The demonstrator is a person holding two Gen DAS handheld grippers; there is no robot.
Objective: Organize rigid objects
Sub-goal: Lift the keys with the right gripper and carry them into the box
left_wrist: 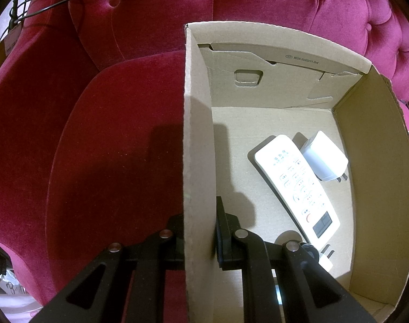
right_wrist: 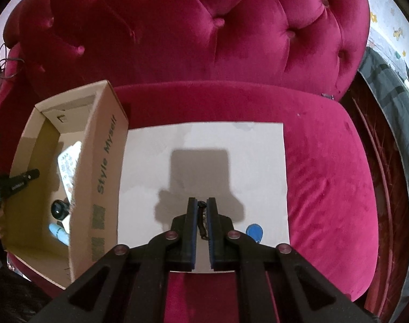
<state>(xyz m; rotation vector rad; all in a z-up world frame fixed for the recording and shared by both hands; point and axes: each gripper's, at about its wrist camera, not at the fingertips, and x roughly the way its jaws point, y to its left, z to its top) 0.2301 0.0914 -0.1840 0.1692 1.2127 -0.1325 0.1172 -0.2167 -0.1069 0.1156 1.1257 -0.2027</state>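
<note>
- The left wall of the cardboard box (left_wrist: 199,134) is being pinched by the left gripper (left_wrist: 200,242), one finger outside over the red sofa (left_wrist: 110,161) and the other inside the box; its jaws are being kept narrow, closed on the cardboard.
- Inside the box, a white remote control (left_wrist: 296,183) is being seen lying flat and slanted on the floor, buttons up.
- A white plug adapter (left_wrist: 324,156) is being seen just beside the remote's upper end, its prongs pointing toward the right wall.
- A second white plug (left_wrist: 327,257) is being partly hidden near the remote's lower end, behind the gripper's linkage.
- From the right wrist view, the same box (right_wrist: 102,177) is being shown at the left of a white sheet (right_wrist: 204,148) spread on the seat cushion, its printed side wall touching the sheet's left edge.
- A dark round-ended object (right_wrist: 59,209) and a light blue cylinder (right_wrist: 59,233) are being glimpsed in the box's near end; what they are cannot be told.
- The right gripper (right_wrist: 201,202) is being held over the sheet with its jaws nearly together, closed on a small dark chain-like item (right_wrist: 202,223) that is hanging between the blue pads.
- A blue tag (right_wrist: 254,232) is being seen below the right finger; whether it is hanging from the chain or lying on the sheet cannot be told.
</note>
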